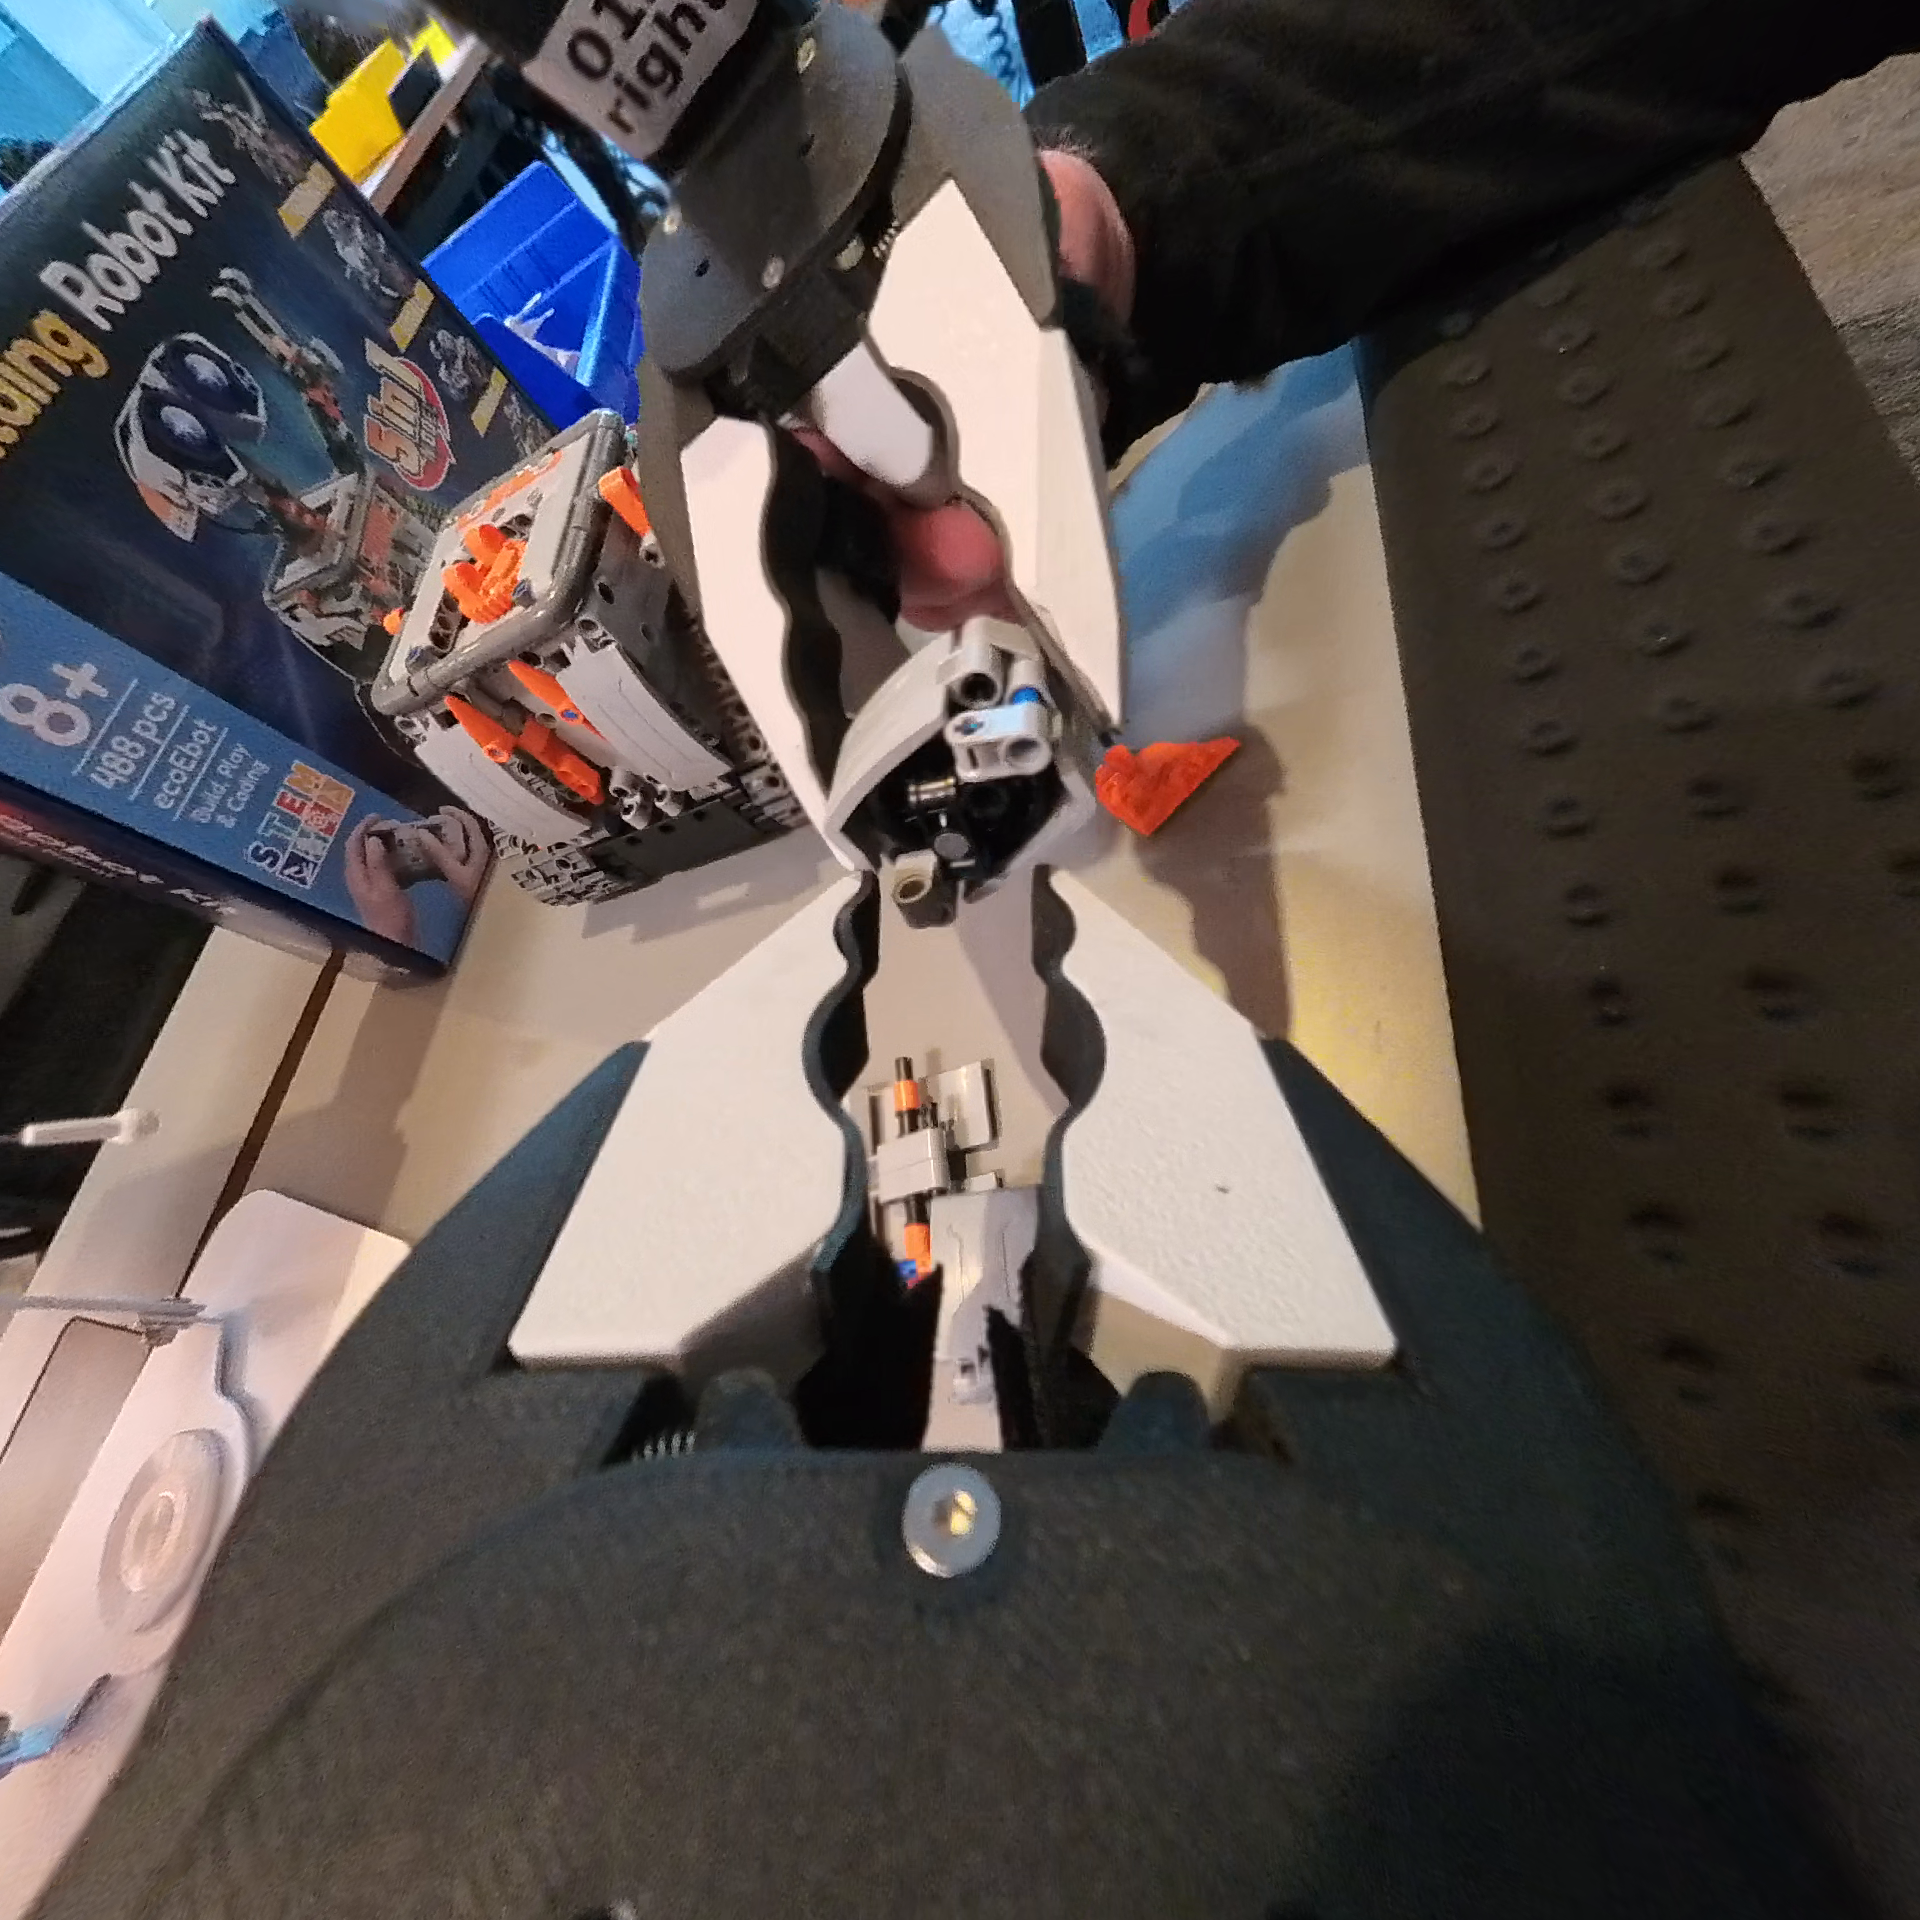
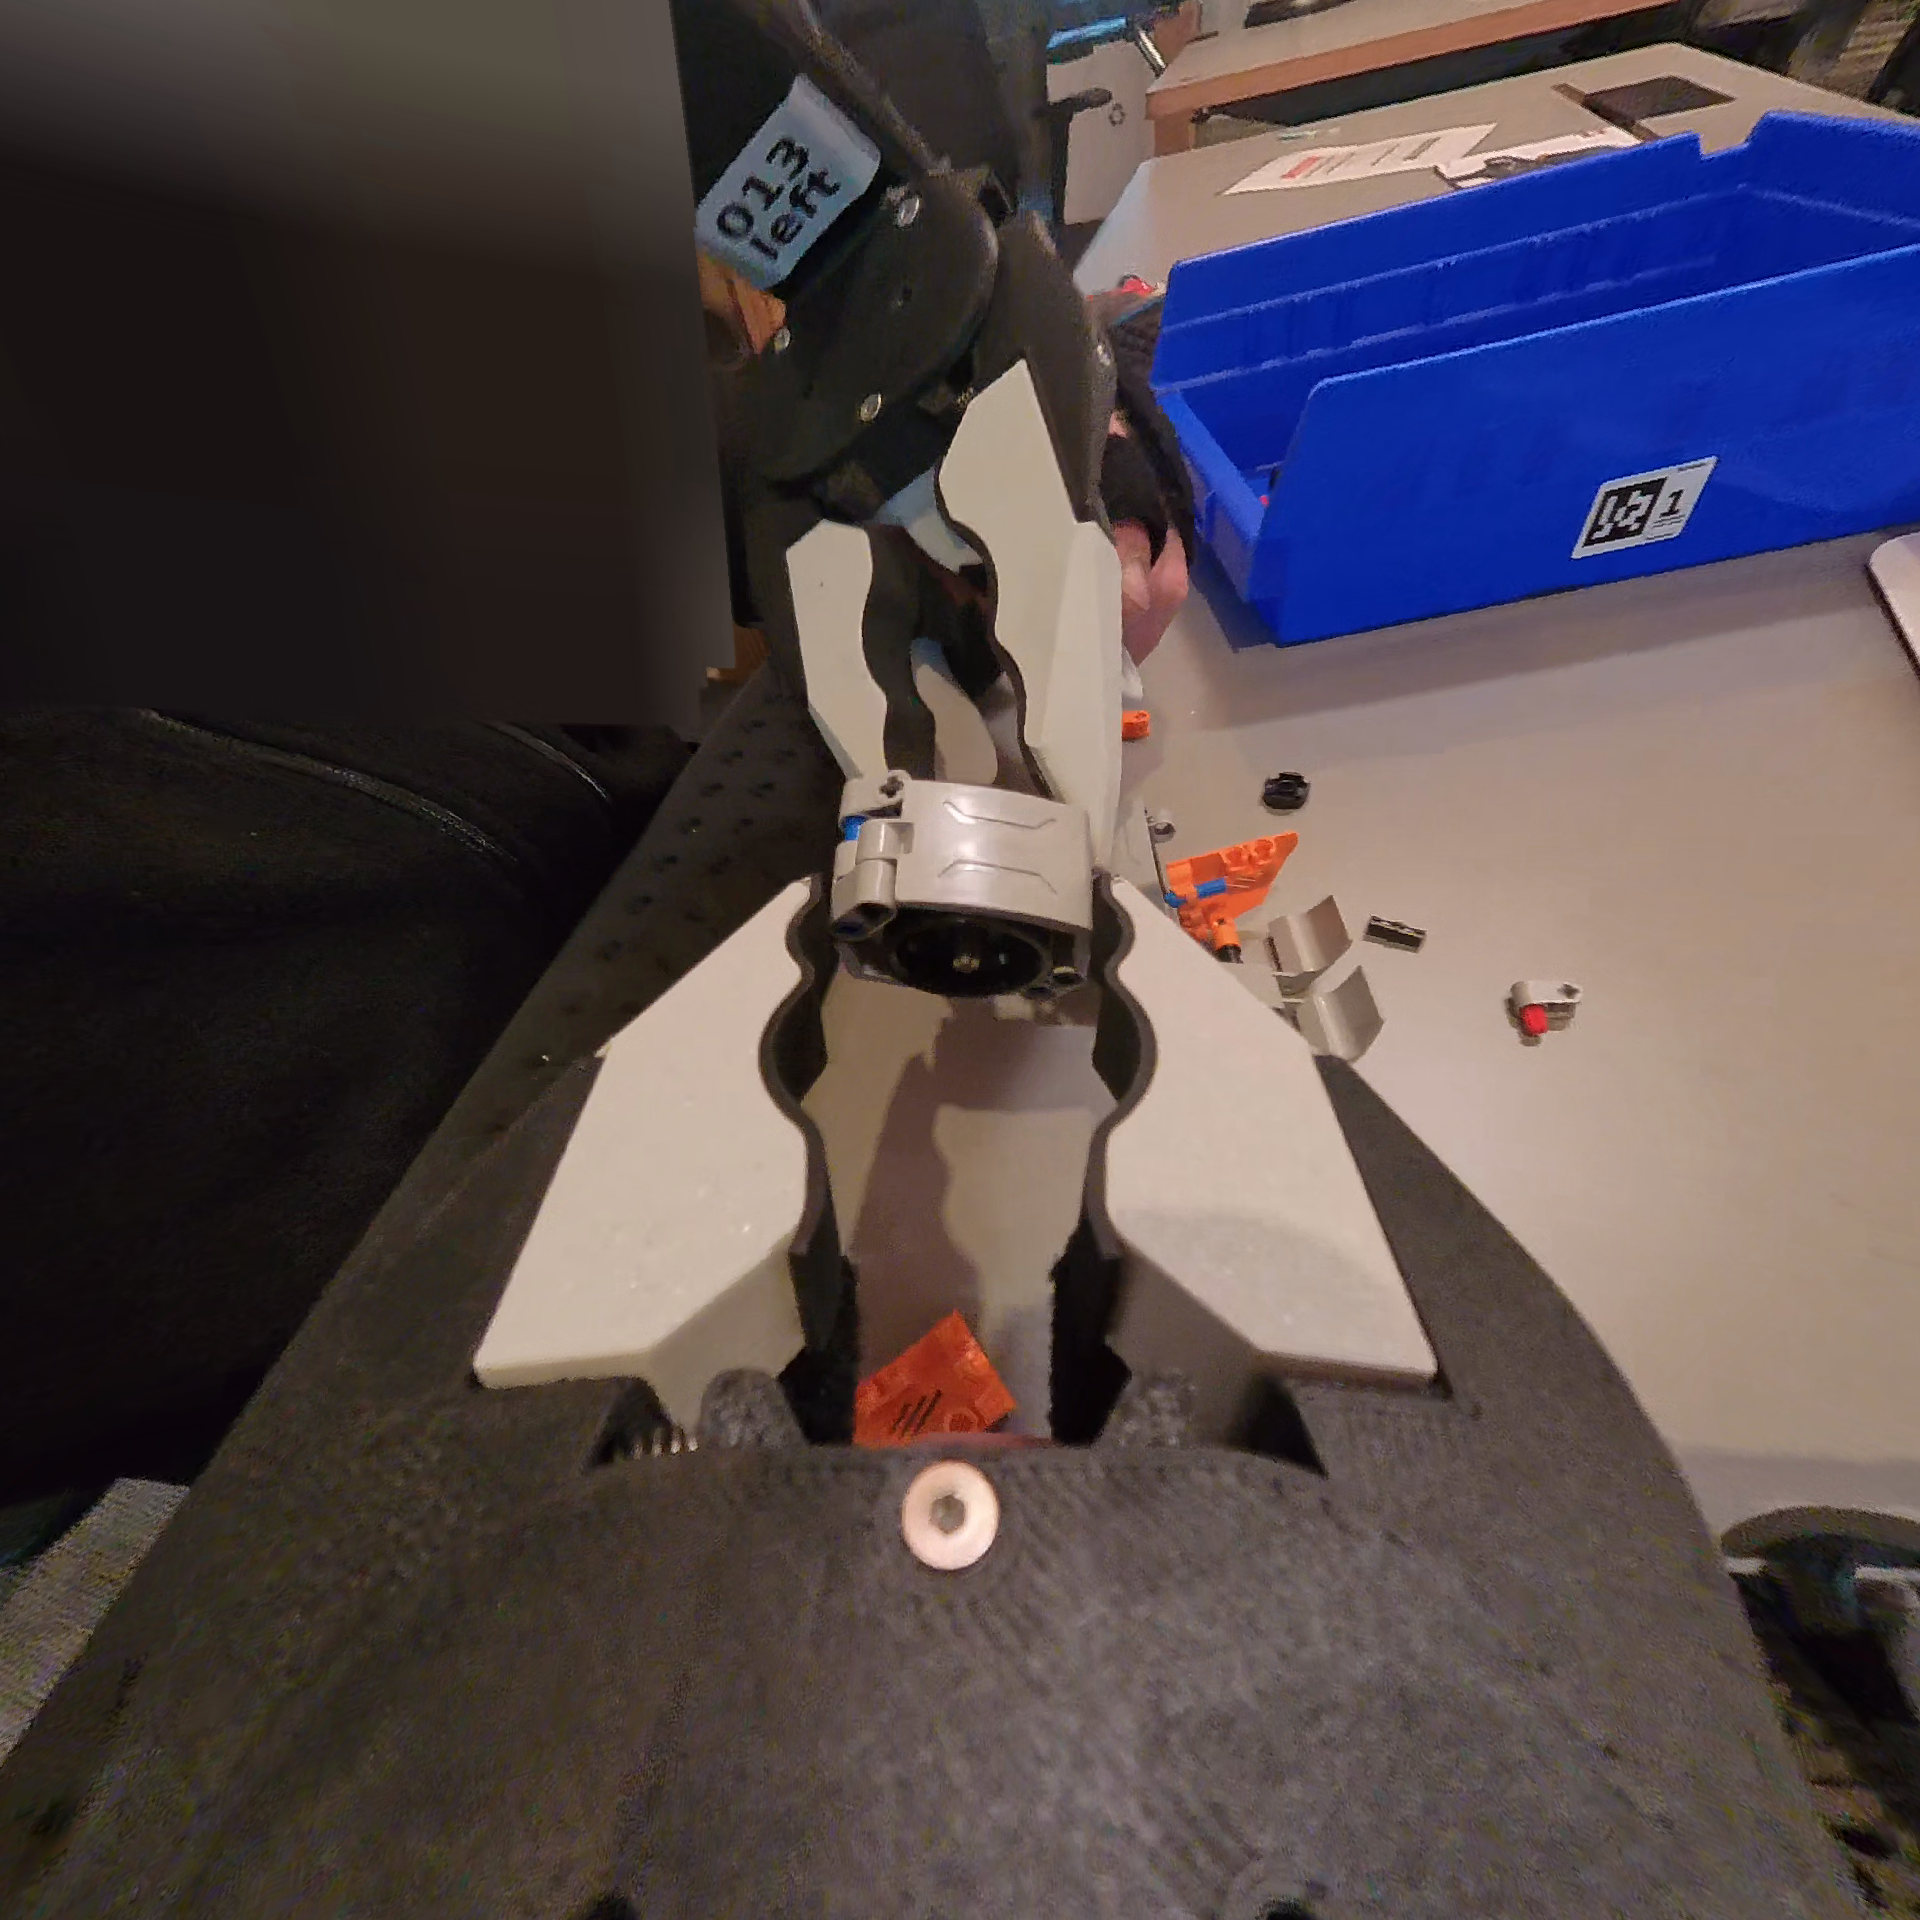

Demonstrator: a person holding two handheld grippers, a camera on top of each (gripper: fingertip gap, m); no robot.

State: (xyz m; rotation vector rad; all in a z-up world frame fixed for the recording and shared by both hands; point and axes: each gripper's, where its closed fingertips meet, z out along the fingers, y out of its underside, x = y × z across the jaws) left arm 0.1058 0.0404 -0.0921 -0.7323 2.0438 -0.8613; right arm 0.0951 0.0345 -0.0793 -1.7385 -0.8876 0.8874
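The right gripper is closed on a grey module. The left gripper, narrow, pinches the module's other end, above the table near its edge, where a black perforated strip runs. An orange piece lies just beside. Loose parts and a blue bin crowd one side; bare table lies between them.

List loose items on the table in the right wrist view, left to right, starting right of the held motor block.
Orange angled piece → grey curved panels → small black brick → grey connector with red pin; blue bin lies behind.
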